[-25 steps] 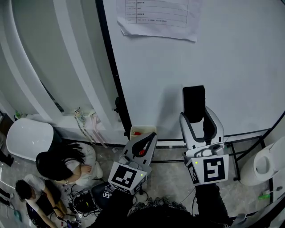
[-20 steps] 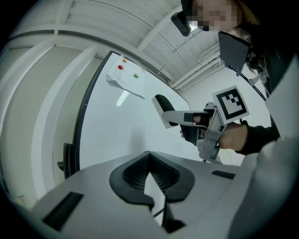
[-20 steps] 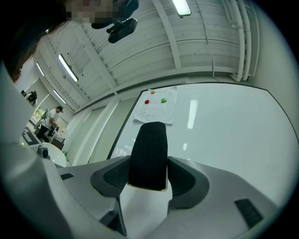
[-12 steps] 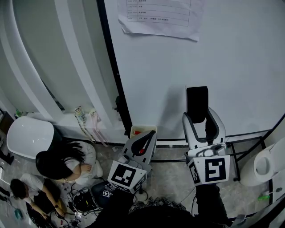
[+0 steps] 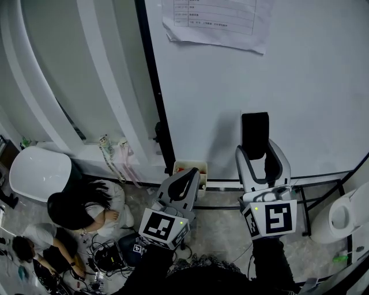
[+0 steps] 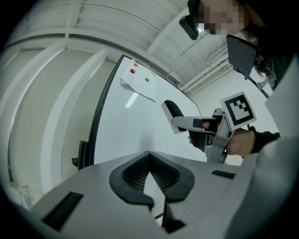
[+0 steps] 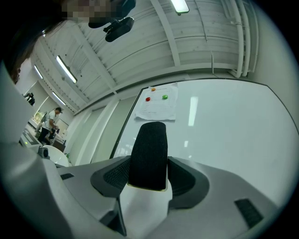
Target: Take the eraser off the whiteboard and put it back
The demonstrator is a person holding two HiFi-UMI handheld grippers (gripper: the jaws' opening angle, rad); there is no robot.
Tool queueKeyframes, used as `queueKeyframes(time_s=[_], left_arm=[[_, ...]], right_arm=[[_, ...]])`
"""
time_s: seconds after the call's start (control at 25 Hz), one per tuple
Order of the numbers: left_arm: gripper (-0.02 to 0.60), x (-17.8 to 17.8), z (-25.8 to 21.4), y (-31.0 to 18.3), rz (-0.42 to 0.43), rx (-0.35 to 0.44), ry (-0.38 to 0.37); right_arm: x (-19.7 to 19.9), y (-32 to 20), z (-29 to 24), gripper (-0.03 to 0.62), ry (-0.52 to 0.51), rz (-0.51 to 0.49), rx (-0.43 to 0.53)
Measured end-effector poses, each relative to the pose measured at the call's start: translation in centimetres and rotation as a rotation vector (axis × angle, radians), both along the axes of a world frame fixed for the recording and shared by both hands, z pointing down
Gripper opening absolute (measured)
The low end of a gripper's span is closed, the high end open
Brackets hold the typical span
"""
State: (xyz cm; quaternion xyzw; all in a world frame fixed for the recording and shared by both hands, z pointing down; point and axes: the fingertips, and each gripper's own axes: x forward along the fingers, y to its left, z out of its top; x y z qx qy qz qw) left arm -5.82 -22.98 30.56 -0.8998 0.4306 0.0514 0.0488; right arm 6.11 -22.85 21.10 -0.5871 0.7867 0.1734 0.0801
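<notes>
The eraser (image 5: 255, 133) is a black felt block that stands upright in front of the whiteboard (image 5: 311, 80). My right gripper (image 5: 259, 151) is shut on its lower half, one white finger on each side. In the right gripper view the eraser (image 7: 148, 156) fills the gap between the pads of my right gripper (image 7: 148, 176). Whether it touches the board I cannot tell. My left gripper (image 5: 193, 174) hangs lower left of it, shut with nothing in it. In the left gripper view the jaws of the left gripper (image 6: 149, 161) meet, and the eraser (image 6: 172, 111) shows to the right.
A paper sheet (image 5: 216, 17) is pinned high on the board. The board's black frame (image 5: 154, 92) runs down at left. A small box (image 5: 187, 168) sits at its foot. Two people (image 5: 81, 207) sit on the floor at lower left among cables. A stand rail (image 5: 323, 196) crosses at right.
The head view has shifted, so the board's frame and paper sit a little further right. Both grippers have kept their places and the eraser stays in the right one.
</notes>
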Motion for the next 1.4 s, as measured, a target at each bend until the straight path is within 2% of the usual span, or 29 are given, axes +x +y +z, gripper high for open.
queueKeyframes(time_s=[0.44,0.6,0.84,0.92,1.08,1.4], left_arm=[[0.002,-3.6,1.6,0.2,-0.027,-0.044,0.009],[0.002,-5.6,2.2,0.2,-0.039,-0.078,0.043],[0.002,-8.1,3.3,0.3,-0.048,-0.096,0.036],[0.002,-8.8,3.5,0.2,-0.047,-0.102,0.036],[0.002,-10.0,4.1,0.0,-0.043,-0.111,0.039],[0.002,-11.6,4.8,0.0,-0.037,-0.122,0.049]], right_arm=[[-4.7,-2.3,4.5,0.253,-0.062,-0.074,-0.116],[-6.1,-3.2,6.8,0.253,-0.106,-0.077,-0.163],[-8.6,-4.0,10.1,0.253,-0.154,-0.099,-0.166],[-9.2,-4.6,11.7,0.253,-0.178,-0.11,-0.201],[-10.2,-5.9,14.5,0.253,-0.162,-0.075,-0.28],[-11.1,-8.3,17.4,0.253,-0.122,-0.015,-0.337]])
